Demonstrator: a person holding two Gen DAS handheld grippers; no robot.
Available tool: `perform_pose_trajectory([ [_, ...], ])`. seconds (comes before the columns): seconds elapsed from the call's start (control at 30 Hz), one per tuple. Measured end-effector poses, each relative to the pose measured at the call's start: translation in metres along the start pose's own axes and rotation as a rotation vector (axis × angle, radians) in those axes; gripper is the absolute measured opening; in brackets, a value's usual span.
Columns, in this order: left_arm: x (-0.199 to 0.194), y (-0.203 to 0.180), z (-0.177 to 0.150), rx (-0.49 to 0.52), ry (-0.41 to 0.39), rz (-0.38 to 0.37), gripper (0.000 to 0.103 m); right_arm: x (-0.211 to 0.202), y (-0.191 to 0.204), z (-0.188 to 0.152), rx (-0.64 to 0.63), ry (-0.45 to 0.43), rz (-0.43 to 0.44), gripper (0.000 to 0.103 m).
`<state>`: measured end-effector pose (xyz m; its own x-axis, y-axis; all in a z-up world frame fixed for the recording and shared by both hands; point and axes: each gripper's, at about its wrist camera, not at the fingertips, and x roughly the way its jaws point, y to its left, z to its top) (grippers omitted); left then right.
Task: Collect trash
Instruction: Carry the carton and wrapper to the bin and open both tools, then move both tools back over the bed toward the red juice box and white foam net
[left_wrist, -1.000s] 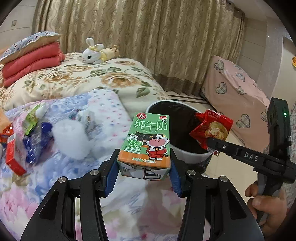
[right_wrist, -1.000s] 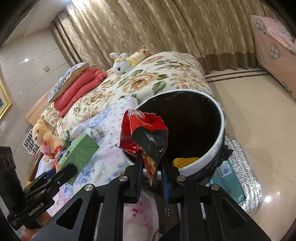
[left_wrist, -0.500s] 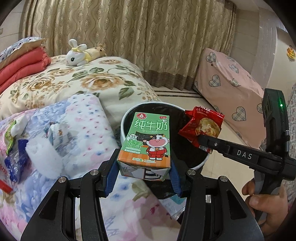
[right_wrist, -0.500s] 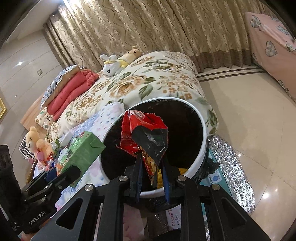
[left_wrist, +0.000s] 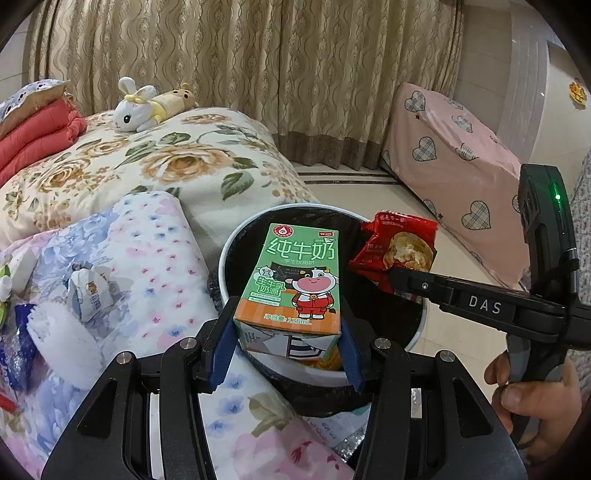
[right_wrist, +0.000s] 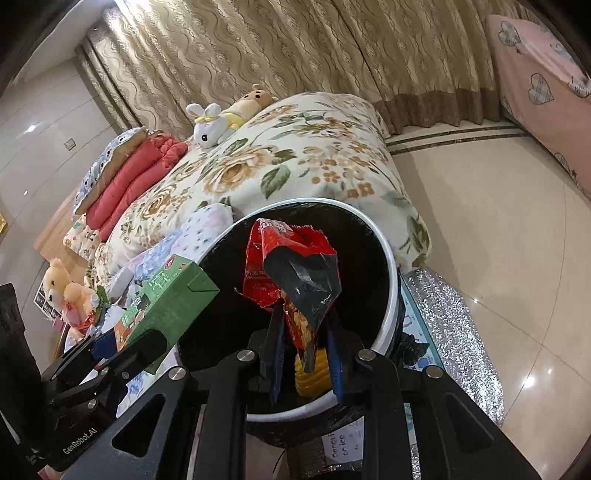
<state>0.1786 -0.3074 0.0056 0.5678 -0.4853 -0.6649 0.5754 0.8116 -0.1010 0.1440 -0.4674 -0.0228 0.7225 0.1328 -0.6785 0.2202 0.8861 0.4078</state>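
Your left claw (left_wrist: 290, 334) is clamped on a green milk carton (left_wrist: 293, 280), blue pads pressed to its two lower sides; the carton stands upright and hangs over the near rim of the bin (left_wrist: 236, 236); your right claw (right_wrist: 303, 345) pinches the lower tail of a red snack wrapper (right_wrist: 291, 266), which rises crumpled above the jaws and sits over the bin's mouth.

Findings on risk, as judgement only:

- The carton is over the near edge, not the middle, of the opening; release it here and it may strike the white rim and tip back onto the flowered blanket (left_wrist: 147, 258) or down to the floor; carry it further over the dark liner first.
- The grip is low on the carton; the top is free to swing, so a quick tilt could let it pivot between the pads.
- The wrapper is light and open at the top; from the right wrist view it is well inside the rim, but it may cling to a pad when the jaws part, or drift sideways; open fully and give it a moment to fall.
- The two claws are close together above one opening; the right one's arm crosses just beside the carton in the left wrist view; dropping both at once invites a knock; release one, then the other.
- The bin stands hard against the bed (right_wrist: 295, 155); a push on the rim could shift it.
- More litter (left_wrist: 86, 295) lies on the blanket to your left; the task is not finished.
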Motion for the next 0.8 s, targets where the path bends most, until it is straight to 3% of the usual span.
perform_pose_trajectory([
  [0.07,0.003,0.0,0.001,-0.007,0.007,-0.005,0.05,0.001,-0.002,0.001,0.01,0.003,-0.004,0.05],
  [0.13,0.003,0.0,0.002,-0.015,0.012,-0.015,0.052,-0.001,-0.003,0.002,0.017,-0.007,-0.002,0.061],
  [0.23,0.001,0.001,-0.001,-0.026,0.005,-0.007,0.066,-0.005,-0.003,0.003,0.021,-0.025,-0.003,0.065],
  [0.33,-0.003,0.005,-0.006,-0.041,0.002,-0.006,0.066,-0.01,-0.003,0.002,0.034,-0.044,0.005,0.072],
  [0.8,-0.046,0.061,-0.058,-0.168,-0.003,0.059,0.067,-0.014,0.041,-0.023,-0.019,-0.055,0.056,0.077],
])
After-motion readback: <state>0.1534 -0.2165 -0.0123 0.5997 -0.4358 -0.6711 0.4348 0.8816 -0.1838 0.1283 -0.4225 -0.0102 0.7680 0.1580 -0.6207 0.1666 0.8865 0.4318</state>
